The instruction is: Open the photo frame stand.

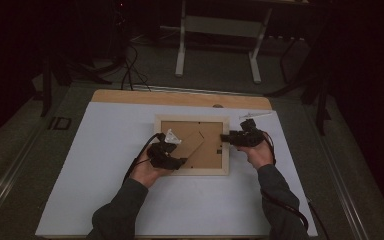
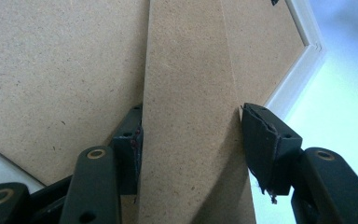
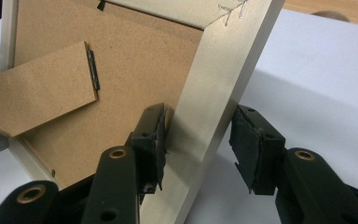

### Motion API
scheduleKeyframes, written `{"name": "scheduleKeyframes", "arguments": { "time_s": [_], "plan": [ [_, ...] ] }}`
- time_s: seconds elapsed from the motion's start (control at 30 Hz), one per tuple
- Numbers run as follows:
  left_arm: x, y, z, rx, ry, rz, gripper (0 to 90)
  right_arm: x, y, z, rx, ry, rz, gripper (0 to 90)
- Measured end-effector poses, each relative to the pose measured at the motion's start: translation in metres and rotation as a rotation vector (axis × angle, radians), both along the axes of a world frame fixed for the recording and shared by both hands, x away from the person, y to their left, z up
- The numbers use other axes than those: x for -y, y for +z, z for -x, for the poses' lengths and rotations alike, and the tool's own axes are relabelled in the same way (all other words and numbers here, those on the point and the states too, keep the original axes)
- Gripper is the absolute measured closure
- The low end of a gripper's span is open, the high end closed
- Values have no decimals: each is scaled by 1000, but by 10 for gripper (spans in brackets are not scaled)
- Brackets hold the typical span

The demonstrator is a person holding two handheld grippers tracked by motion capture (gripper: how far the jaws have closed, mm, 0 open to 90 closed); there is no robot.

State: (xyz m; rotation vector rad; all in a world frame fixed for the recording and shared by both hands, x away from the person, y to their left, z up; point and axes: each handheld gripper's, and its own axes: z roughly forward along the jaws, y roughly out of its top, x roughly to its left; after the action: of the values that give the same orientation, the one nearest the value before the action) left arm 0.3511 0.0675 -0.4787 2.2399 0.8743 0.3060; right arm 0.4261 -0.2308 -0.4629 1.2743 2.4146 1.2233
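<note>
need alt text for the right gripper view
Two black gripper jaws straddle the pale wooden side rail of a picture frame lying face down on a white table, the jaws not quite closed. A brown fibreboard backing carries a hinged easel stand.

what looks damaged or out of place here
The frame lies face down on the white sheet, its stand lifted off the backing between the left gripper fingers. The pad on one left finger is torn and frayed. The right gripper straddles the frame's edge.
</note>
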Motion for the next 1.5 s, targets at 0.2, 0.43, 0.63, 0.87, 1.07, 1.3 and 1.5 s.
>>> {"name": "scheduleKeyframes", "arguments": {
  "time_s": [0.2,0.43,0.63,0.87,1.07,1.3,1.5],
  "plan": [
    [2,1,-2,12,9,-6,464,-1,4,1,36,-10,12,556],
    [3,3,-4,22,18,-13,474,-2,9,2,75,-23,17,566],
    [3,4,-7,29,28,-14,481,-4,14,3,108,-33,32,570],
    [7,6,-10,39,42,-19,486,-4,19,4,137,-46,40,576],
    [8,6,-13,40,48,-18,494,-4,22,5,160,-48,45,579],
    [8,4,-17,34,67,1,522,-4,23,6,187,-62,55,588],
    [3,7,-20,27,92,42,590,-3,26,9,210,-71,38,599]
  ]
}}
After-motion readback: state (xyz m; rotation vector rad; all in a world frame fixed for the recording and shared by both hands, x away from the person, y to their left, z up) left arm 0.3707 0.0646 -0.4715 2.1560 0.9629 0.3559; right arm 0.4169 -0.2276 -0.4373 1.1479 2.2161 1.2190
